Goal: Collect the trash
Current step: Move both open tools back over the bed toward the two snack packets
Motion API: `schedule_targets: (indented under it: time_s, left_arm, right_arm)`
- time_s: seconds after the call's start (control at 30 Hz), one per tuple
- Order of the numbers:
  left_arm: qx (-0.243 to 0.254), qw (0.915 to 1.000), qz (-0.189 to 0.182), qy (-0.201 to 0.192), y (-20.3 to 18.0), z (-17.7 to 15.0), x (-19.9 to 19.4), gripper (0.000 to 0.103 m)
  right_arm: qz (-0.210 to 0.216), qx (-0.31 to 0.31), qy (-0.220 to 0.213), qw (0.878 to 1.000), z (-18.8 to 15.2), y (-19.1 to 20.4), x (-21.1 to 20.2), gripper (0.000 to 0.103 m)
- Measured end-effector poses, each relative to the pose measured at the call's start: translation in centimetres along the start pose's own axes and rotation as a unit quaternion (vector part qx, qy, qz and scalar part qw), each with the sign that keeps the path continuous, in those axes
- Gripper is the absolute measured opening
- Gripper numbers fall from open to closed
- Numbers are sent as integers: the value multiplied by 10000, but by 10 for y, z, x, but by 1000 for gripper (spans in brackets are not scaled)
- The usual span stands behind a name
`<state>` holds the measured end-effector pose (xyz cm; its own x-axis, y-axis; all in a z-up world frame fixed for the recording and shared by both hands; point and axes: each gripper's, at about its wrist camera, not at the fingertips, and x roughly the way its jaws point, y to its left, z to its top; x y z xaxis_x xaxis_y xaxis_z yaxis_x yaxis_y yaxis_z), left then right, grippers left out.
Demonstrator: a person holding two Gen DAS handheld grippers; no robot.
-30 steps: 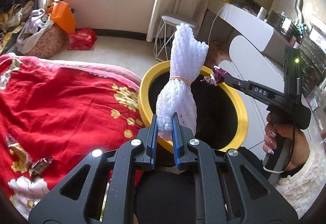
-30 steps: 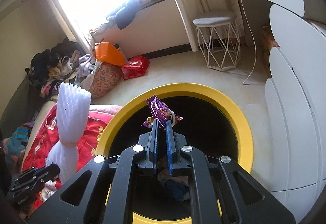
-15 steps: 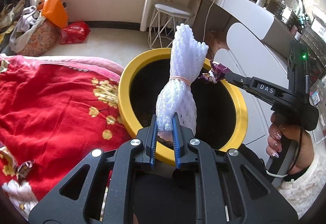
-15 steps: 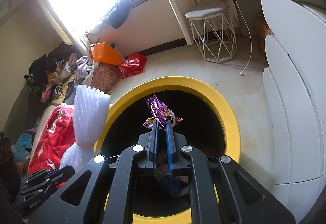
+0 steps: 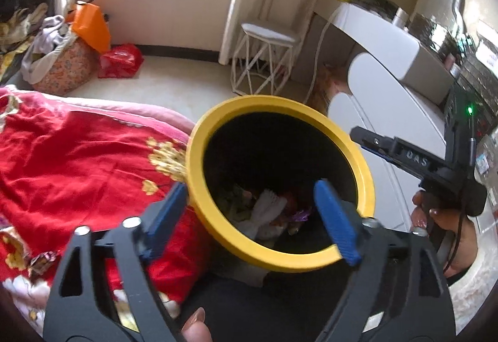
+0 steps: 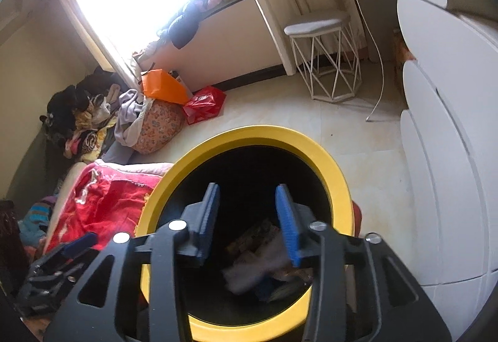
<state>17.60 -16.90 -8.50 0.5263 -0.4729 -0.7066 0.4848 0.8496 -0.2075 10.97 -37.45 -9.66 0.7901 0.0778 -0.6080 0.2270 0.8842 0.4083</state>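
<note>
Both your left gripper (image 5: 249, 211) and right gripper (image 6: 247, 223) are opening, empty, over the yellow-rimmed bin (image 5: 199, 155); the remaining candy wrapper (image 5: 42, 259) near the red blanket's (image 5: 77, 155) near edge is light, crinkly: pinch its twisted end.

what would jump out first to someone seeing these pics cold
The yellow-rimmed bin fills the middle of both views, with white foam netting and wrappers lying at its bottom. The left gripper and right gripper hang over its mouth, jaws opening with nothing between them. A red blanket spreads beside the bin.
</note>
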Motion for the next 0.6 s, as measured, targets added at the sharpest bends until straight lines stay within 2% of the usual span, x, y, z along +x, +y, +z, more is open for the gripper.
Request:
schedule_targets:
  time_s: [0.1, 0.6]
  left_arm:
    - [-87, 9998, 103, -156, 7, 0, -10, 92]
    - [-444, 9968, 386, -550, 41, -6, -43, 92]
  right_arm:
    - [40, -124, -12, 9999, 0, 8, 0, 47]
    - [247, -641, -109, 9976, -5, 57, -4, 61]
